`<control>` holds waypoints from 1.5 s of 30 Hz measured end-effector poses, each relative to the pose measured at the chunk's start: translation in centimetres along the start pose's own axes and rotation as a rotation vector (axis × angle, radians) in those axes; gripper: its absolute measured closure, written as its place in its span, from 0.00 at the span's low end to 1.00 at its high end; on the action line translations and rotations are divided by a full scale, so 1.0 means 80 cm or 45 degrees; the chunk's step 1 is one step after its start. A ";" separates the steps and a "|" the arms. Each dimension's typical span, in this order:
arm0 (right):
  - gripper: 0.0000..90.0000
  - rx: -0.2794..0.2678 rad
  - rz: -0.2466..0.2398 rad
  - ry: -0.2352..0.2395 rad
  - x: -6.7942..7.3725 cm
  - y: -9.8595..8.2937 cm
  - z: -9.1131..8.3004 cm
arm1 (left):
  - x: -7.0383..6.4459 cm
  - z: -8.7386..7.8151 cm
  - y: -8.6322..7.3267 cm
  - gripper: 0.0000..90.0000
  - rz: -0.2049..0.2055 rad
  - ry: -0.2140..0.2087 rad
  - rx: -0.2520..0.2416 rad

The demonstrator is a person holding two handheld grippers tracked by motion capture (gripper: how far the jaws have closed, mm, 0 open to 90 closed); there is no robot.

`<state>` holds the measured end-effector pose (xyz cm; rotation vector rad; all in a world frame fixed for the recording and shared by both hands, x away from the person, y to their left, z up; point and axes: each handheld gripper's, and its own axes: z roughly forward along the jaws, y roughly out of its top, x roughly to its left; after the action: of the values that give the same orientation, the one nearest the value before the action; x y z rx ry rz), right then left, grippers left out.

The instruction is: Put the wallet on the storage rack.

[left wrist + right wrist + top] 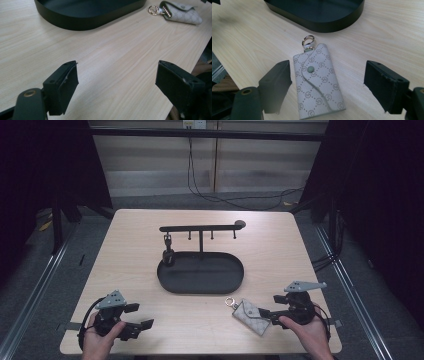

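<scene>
Your high view is lit from overhead on the pale table [200, 330], while both sides fall off into near-black, and the dark tray [200, 272] throws only a faint, soft shadow. In your two gripper views the light is even and without glare, with the wood grain and the patterned key pouch [317, 80] fairly sharp. The black pads [62, 87] close to the lens look soft and slightly blurred.

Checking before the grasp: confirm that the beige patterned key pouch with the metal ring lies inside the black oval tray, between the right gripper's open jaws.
Not inside: the beige patterned key pouch lies on the light wooden table, in front of the black oval tray. The right gripper view shows it between the right gripper's open jaws.
</scene>
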<state>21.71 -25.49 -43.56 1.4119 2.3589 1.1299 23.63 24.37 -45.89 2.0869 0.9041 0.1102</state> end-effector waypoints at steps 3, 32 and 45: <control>0.23 0.058 -0.018 0.004 0.003 0.007 0.008 | -0.004 -0.002 0.001 0.24 0.041 0.026 -0.022; 0.25 0.531 -0.154 0.076 0.020 0.051 0.066 | 0.003 -0.006 0.001 0.22 0.004 0.002 -0.049; 0.29 0.750 -0.266 0.039 0.033 0.062 0.092 | 0.004 -0.006 0.001 0.22 0.009 0.003 -0.041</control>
<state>27.30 -18.24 -44.77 1.2421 2.9209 0.4149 23.72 24.87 -45.62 2.0604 0.8906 0.1302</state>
